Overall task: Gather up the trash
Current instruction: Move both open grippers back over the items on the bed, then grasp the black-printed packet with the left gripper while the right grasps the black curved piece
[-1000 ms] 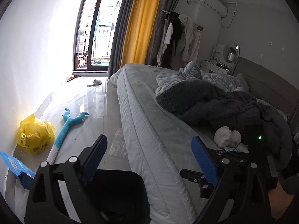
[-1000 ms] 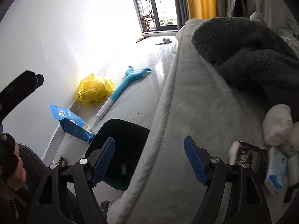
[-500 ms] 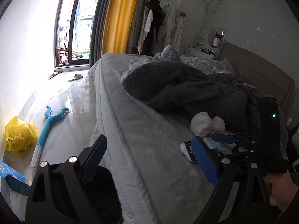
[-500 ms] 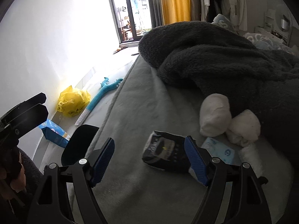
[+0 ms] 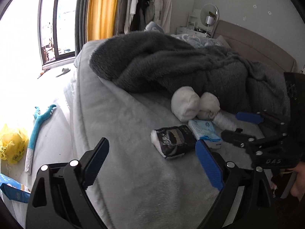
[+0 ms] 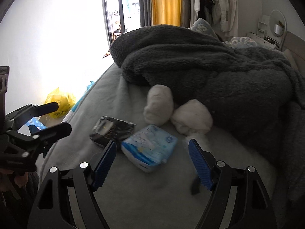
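Right wrist view shows my right gripper [image 6: 152, 164] with its jaws wide apart and nothing in them, over a soft blue and white tissue pack [image 6: 150, 150]. One crinkly black wrapper [image 6: 112, 130] touches the pack on the side toward the bed's [image 6: 133, 200] floor-side edge. Two white rolled socks [image 6: 159, 105] lie just behind, against one dark fuzzy blanket [image 6: 209, 66]. My left gripper [image 5: 152, 164] is wide apart and empty too. On the floor I count one yellow bag [image 5: 12, 143].

Blk wrapper [image 5: 172, 140], blue pack [image 6: 150, 149] on bed.
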